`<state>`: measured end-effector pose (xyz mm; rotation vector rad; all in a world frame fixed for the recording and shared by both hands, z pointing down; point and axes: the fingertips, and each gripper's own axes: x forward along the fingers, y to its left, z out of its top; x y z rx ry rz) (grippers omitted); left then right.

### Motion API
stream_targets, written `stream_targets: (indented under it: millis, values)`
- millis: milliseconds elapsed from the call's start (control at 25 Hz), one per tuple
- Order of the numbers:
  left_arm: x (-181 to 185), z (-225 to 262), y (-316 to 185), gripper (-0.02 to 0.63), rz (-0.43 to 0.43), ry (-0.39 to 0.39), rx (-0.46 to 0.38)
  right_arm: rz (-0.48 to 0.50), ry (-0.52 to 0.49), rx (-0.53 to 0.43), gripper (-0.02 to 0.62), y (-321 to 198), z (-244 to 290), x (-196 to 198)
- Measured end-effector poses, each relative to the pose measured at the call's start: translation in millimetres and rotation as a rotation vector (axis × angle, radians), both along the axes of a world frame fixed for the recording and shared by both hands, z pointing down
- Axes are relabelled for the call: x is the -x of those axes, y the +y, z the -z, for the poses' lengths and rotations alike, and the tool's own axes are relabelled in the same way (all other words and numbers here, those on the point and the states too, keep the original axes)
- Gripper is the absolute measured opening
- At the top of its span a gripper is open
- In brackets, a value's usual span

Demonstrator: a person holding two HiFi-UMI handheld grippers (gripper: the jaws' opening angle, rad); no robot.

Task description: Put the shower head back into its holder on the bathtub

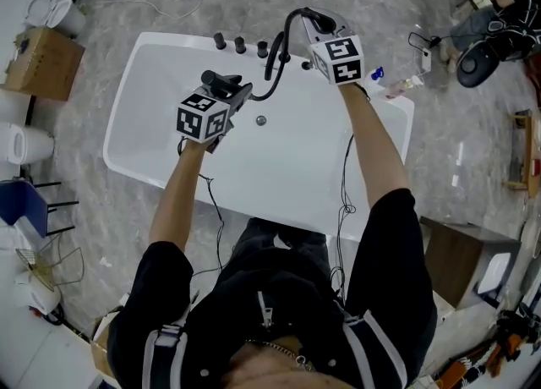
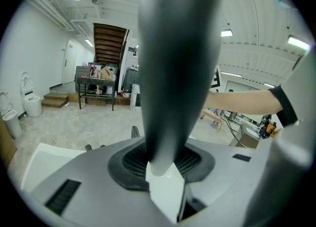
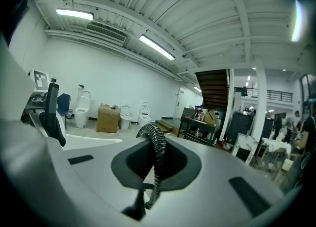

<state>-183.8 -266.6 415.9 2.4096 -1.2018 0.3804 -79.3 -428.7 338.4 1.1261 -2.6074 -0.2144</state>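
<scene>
The black shower head (image 1: 222, 83) is held over the white bathtub (image 1: 148, 112), and my left gripper (image 1: 232, 91) is shut on its handle. In the left gripper view that dark handle (image 2: 177, 48) stands upright between the jaws of the left gripper (image 2: 166, 181) and fills the middle. Its black ribbed hose (image 1: 276, 74) arcs up to the right. My right gripper (image 1: 315, 20) is shut on the hose above the tub's far rim. The hose (image 3: 157, 147) runs down between the closed jaws of the right gripper (image 3: 147, 194). Black knobs (image 1: 240, 44) sit on the far rim.
A drain (image 1: 260, 120) lies in the tub floor. A cardboard box (image 1: 42, 62) and toilets (image 1: 63, 13) stand to the left, and a blue chair (image 1: 21, 205) is nearer. Cables and a black device (image 1: 478, 62) lie at the right, with a wooden box (image 1: 461, 256) below.
</scene>
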Motion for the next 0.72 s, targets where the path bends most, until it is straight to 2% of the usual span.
stream_targets:
  millis: [720]
  values:
    - [-8.2, -33.6, 5.0, 0.141, -0.004, 0.006, 0.021, -0.038, 0.059, 0.102, 0.011, 0.3, -69.9, -24.5]
